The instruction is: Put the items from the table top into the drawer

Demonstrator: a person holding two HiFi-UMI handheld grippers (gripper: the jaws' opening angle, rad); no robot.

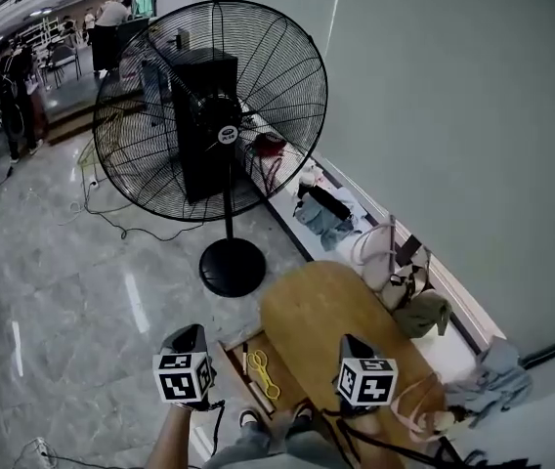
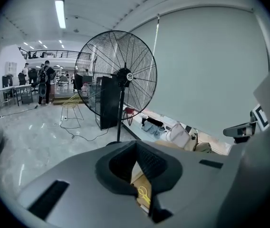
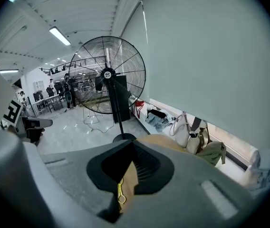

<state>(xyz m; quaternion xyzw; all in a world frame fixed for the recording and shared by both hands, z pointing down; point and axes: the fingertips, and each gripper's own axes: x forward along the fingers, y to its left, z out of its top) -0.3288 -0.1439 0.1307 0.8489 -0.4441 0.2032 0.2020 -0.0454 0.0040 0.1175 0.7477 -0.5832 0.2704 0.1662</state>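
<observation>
1. Looking down, only the head view shows both at once: left gripper (image 1: pixel 192 334) and right gripper (image 1: pixel 352 342), with yellow scissors (image 1: pixel 263 371) lying in the open drawer (image 1: pixel 231 352) under the round table (image 1: pixel 321 306).
2. Left gripper view: jaws closed, empty; people (image 2: pixel 43 80) stand far off.
3. Right gripper view: jaws closed, empty; bags (image 3: pixel 192 137) line the wall.

A large black pedestal fan (image 1: pixel 221 115) stands on the glossy floor (image 1: pixel 63 281), bags (image 1: pixel 395 272) lying beside the wall (image 1: pixel 453 96).

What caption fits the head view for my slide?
Left gripper and right gripper, both shut, hover by the wooden table; yellow scissors lie in the open drawer.
</observation>
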